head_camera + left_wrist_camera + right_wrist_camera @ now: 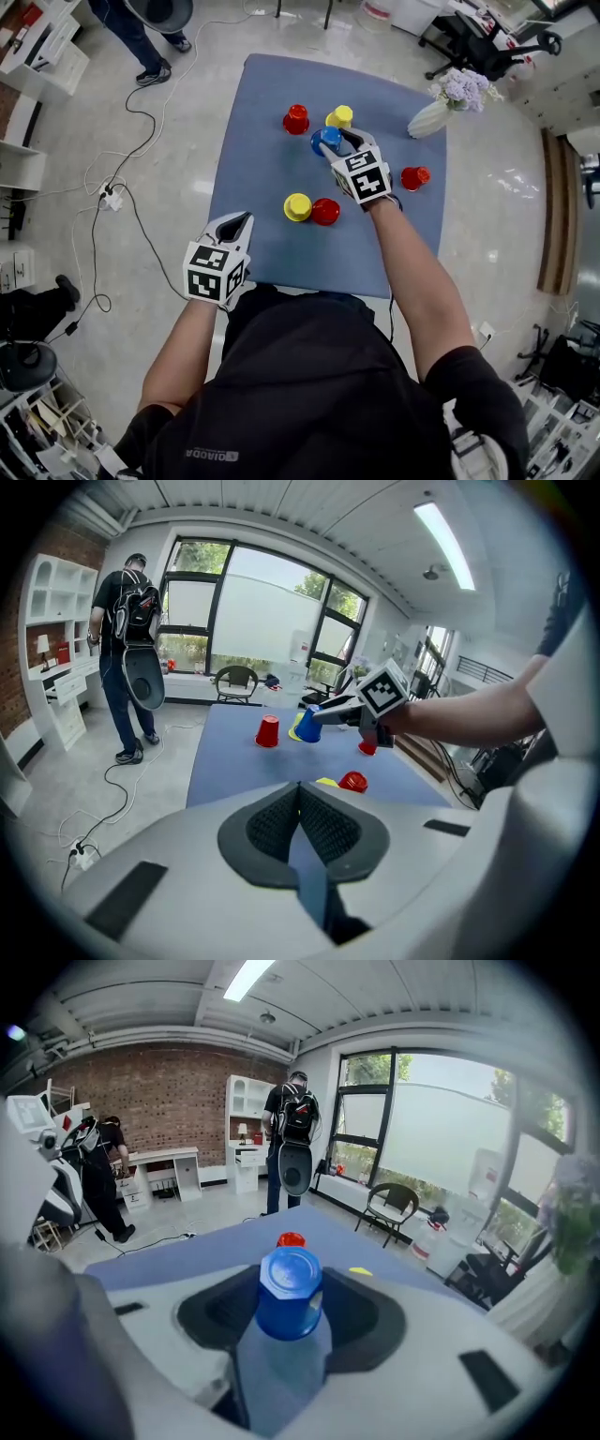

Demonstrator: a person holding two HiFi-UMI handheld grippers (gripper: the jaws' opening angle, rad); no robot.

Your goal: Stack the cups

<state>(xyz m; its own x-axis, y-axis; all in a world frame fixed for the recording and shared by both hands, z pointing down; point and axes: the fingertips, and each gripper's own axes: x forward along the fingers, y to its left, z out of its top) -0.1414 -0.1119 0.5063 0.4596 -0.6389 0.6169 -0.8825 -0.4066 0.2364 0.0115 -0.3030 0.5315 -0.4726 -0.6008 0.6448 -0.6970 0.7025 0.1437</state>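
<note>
A blue cup (322, 142) hangs upside down above the blue table (262, 169), and my right gripper (335, 143) is shut on it. In the right gripper view the blue cup (289, 1294) fills the gap between the jaws. Just beyond it stand a red cup (296, 119) and a yellow cup (339, 116). Nearer me, a yellow cup (298, 206) and a red cup (325, 212) sit side by side. One more red cup (414, 177) stands to the right. My left gripper (232, 228) is shut and holds nothing, at the table's front left edge.
A white vase with pale flowers (433, 116) stands at the table's far right corner. Cables (122, 187) trail over the floor to the left. A person (141, 37) stands beyond the far left corner. Office chairs (487, 47) are at the back right.
</note>
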